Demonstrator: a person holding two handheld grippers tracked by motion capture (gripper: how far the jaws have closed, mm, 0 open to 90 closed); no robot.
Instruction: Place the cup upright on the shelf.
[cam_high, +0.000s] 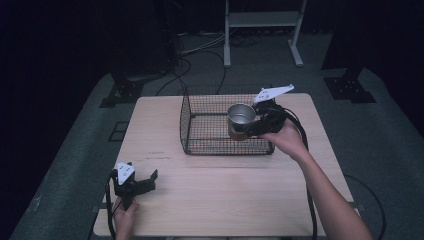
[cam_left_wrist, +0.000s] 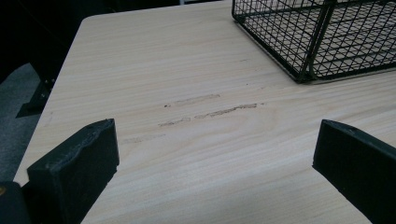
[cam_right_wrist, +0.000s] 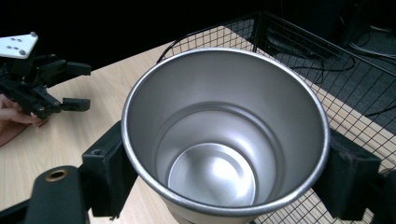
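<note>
Glossy metal cup (cam_right_wrist: 224, 140) (wire basket (cam_high: 210, 125))

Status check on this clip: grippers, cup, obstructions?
Right gripper shut on steel cup, upright over wire basket. Left gripper open, idle on table. Nothing obstructing.

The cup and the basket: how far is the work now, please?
Done: the right gripper has its jaws shut on the steel cup and holds it upright over the wire basket. In hand: the cup seems to be above the basket's floor, though whether it is going in or coming out cannot be told. Left: probably setting the cup down and letting go. The left gripper waits open over the table.
</note>
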